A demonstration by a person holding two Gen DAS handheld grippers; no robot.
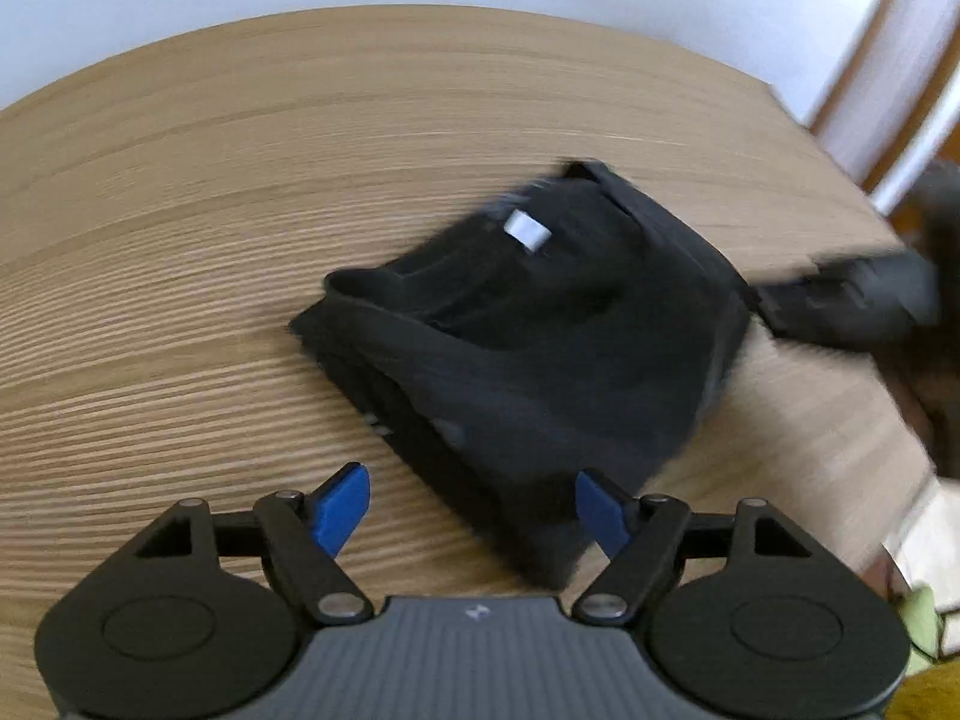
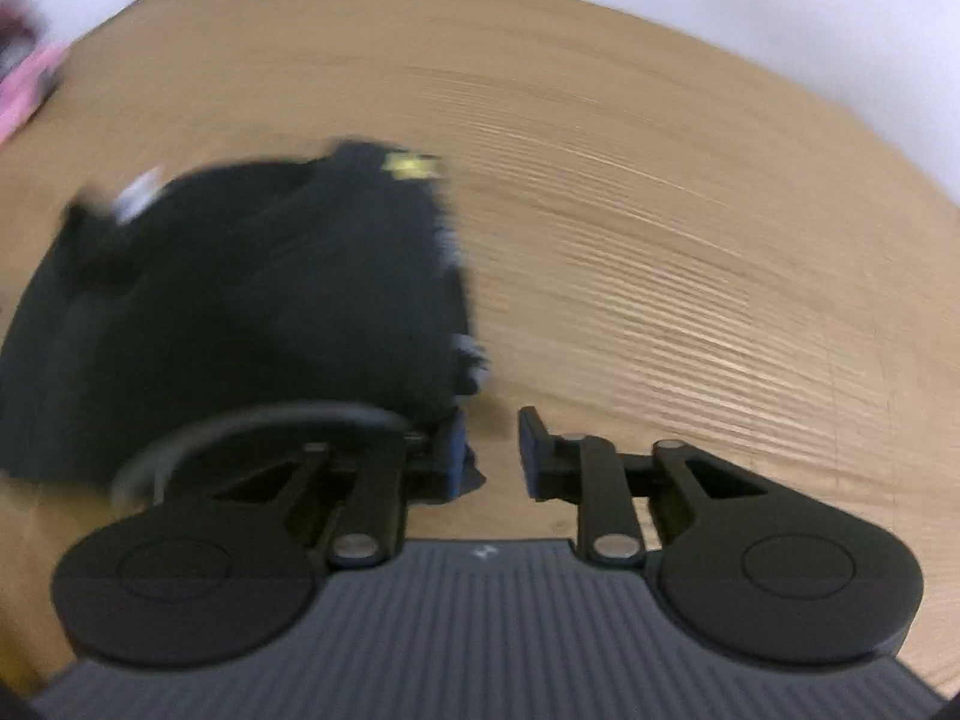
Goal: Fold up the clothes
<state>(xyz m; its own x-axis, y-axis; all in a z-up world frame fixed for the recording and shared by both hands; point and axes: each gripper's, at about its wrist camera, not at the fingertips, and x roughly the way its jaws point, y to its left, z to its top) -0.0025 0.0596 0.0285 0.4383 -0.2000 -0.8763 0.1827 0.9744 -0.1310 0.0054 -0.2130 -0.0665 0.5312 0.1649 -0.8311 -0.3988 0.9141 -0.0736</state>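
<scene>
Wooden table (image 1: 180,240) bears a bunched black garment (image 1: 540,330); left tool (image 1: 474,510) wide, right tool (image 2: 492,450) narrow, empty.

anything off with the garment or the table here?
Nothing spilled or damaged. The black garment lies in a rough bundle on the wooden table, edges uneven, its white label showing on top. Both views are motion-blurred. The left tool is open over its near edge, holding nothing.

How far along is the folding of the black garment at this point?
Done: the black garment lies as a compact, layered bundle on the wooden table, its white tag showing. In hand: nothing; the left gripper is open over its near edge, the right gripper is empty beside it. Left: possibly a final fold or tidy.
</scene>
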